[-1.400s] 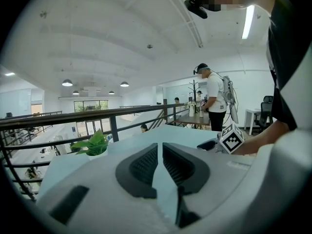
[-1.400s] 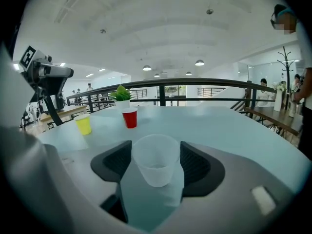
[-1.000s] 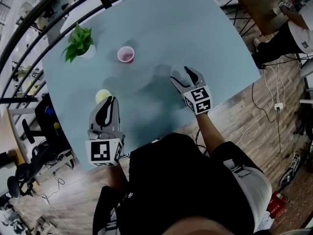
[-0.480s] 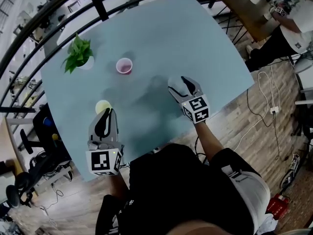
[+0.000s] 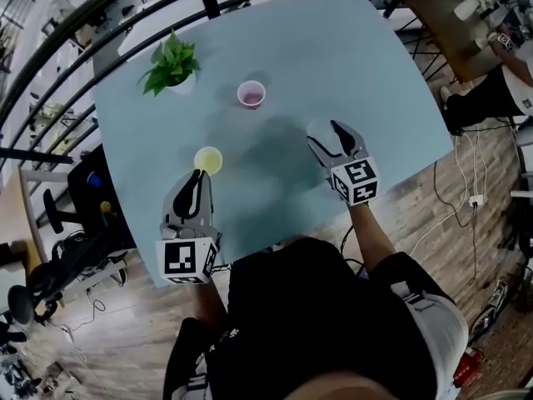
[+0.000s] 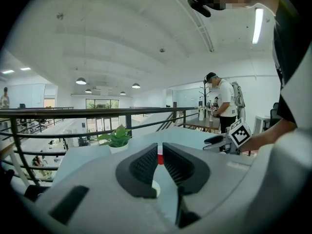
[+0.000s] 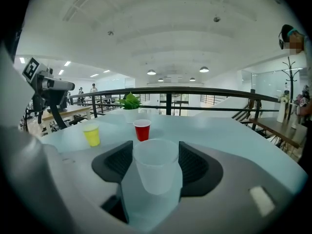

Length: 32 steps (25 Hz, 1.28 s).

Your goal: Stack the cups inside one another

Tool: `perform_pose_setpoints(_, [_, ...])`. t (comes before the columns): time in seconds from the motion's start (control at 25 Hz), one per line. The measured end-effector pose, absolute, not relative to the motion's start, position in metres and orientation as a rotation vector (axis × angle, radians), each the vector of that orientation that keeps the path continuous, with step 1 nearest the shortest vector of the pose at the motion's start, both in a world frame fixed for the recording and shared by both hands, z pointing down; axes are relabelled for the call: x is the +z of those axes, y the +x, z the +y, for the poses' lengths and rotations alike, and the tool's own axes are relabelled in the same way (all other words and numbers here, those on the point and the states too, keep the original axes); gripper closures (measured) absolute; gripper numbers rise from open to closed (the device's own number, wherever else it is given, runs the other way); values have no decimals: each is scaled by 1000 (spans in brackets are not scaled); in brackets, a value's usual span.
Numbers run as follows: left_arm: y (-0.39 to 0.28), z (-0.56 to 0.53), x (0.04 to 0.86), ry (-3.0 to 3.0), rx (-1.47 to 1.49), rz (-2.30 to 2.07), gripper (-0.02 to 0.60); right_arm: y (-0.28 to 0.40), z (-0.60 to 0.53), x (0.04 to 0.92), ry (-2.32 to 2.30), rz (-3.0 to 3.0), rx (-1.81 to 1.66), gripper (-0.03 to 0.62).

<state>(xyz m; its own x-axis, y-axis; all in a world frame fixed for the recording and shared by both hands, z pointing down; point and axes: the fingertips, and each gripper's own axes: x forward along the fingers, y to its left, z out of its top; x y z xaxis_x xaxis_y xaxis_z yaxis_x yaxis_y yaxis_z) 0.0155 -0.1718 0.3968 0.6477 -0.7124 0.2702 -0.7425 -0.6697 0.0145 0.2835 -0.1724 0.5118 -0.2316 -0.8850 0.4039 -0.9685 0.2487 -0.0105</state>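
Note:
A clear plastic cup (image 7: 156, 172) stands upright between the jaws of my right gripper (image 7: 156, 147), which is shut on its sides; the same gripper (image 5: 328, 134) is over the table's right half. Ahead of it on the light-blue table (image 5: 333, 48) stand a red cup (image 7: 142, 129) and, to its left, a yellow cup (image 7: 91, 134). My left gripper (image 5: 198, 177) is shut with nothing between its fingers, its tips just short of the yellow cup (image 5: 208, 160). A sliver of the red cup (image 6: 160, 159) shows past its closed jaws. The red cup (image 5: 251, 94) is farther back.
A small potted plant (image 5: 171, 63) sits at the table's far left corner. A black railing (image 5: 50, 57) runs behind the table. The table's near edge (image 5: 275, 240) is right in front of the person. Another person (image 6: 223, 104) stands at a desk at the far right.
My right gripper has risen with the clear cup and shifted slightly left toward the red cup. My left gripper has drifted left, now directly behind the yellow cup.

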Motion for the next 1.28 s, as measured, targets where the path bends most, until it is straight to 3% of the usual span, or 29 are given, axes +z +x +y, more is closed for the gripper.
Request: perform_pose_setpoints(1.28, [-111, -147, 381, 2583, 287, -1515, 555, 105, -209, 440, 1306, -2543, 195, 293])
